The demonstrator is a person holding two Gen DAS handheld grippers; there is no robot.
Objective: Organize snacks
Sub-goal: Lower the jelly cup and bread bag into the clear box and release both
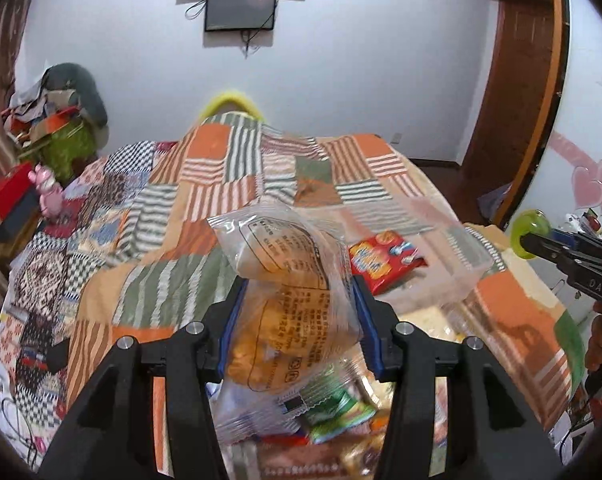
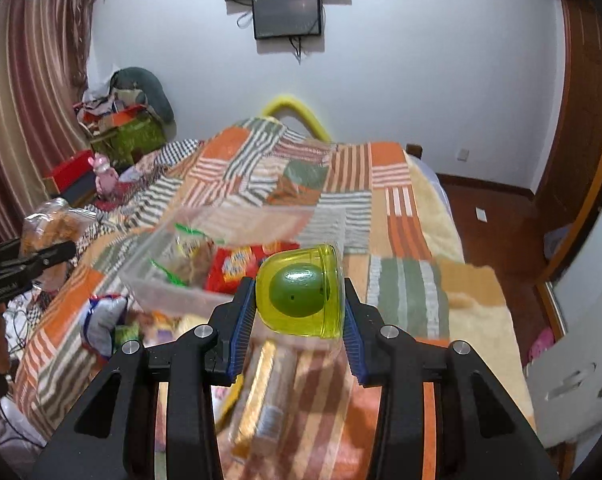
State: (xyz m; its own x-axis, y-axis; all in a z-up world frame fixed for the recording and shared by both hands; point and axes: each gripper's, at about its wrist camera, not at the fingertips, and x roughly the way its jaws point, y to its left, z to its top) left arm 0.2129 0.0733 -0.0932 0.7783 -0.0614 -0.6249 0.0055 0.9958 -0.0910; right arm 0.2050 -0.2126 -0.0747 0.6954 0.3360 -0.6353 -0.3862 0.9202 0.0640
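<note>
My left gripper [image 1: 301,316] is clamped on a clear bag of golden snacks [image 1: 289,300], blue pads pressing it from both sides; the bag bulges up and forward between my fingers, printed text showing on the wrapper. My right gripper [image 2: 299,312] is closed on a yellow-green jelly cup [image 2: 301,292], squeezed between the pads, a darker green ball visible inside it. Both are held up above the bed.

Just beyond them on the quilt [image 1: 205,168] sits a clear plastic box [image 2: 189,292]. Inside it I can see a red packet [image 2: 237,268] and a couple of small packs with green edges [image 2: 189,248]. Near my left fingers, lower down, more wrapped snacks lie loose on the quilt, among them a green packet [image 1: 333,412]; under my right fingers lies a long pack of biscuits [image 2: 261,396].

Further out, a patchwork of orange, green and striped squares covers the bed. Two dark screens [image 2: 287,16] hang on the white wall, striped curtains [image 2: 25,112] hang at the left, and a wooden door [image 1: 513,92] stands at the right
</note>
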